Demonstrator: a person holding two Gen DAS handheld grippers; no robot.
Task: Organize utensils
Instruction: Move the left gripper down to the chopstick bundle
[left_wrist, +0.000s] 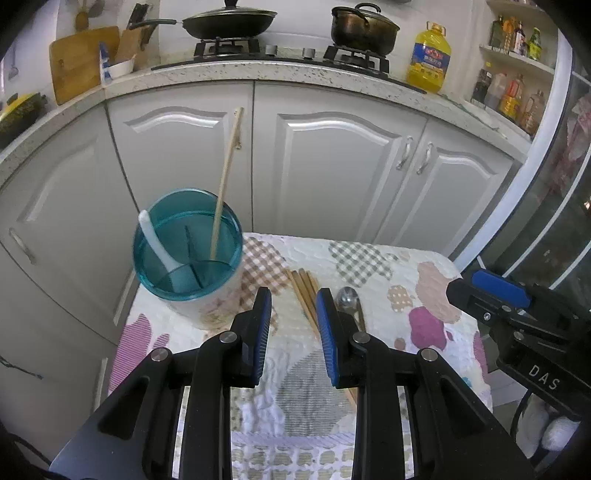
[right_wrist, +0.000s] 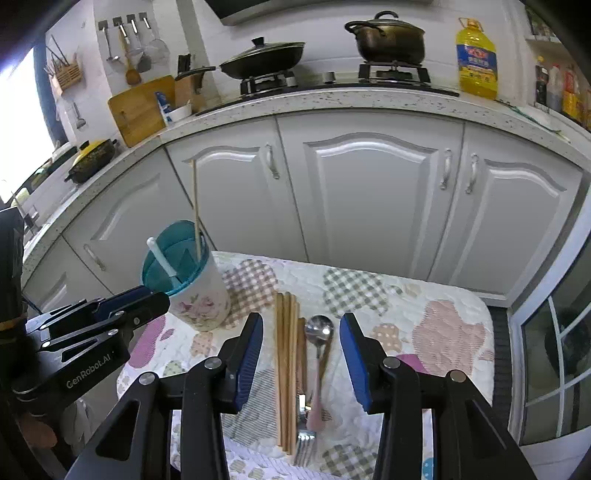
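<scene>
A floral utensil holder (left_wrist: 188, 254) with a teal rim stands at the table's far left corner; a white spoon (left_wrist: 155, 240) and one chopstick (left_wrist: 225, 184) stand in it. Several wooden chopsticks (right_wrist: 286, 369), a metal spoon (right_wrist: 319, 328) with a pink handle and a fork (right_wrist: 304, 443) lie side by side on the patchwork cloth (right_wrist: 443, 332). My right gripper (right_wrist: 301, 321) hovers over them, its jaws apart and empty. My left gripper (left_wrist: 293, 295) is open and empty just right of the holder (right_wrist: 192, 288), above the chopsticks' (left_wrist: 303, 291) far ends.
Grey cabinet doors (right_wrist: 369, 192) stand close behind the small table. The counter above carries a stove, a pan (right_wrist: 262, 59), a pot (right_wrist: 388, 37), an oil bottle (right_wrist: 476, 59) and a cutting board (right_wrist: 142, 107). A glass door (right_wrist: 554, 350) is at the right.
</scene>
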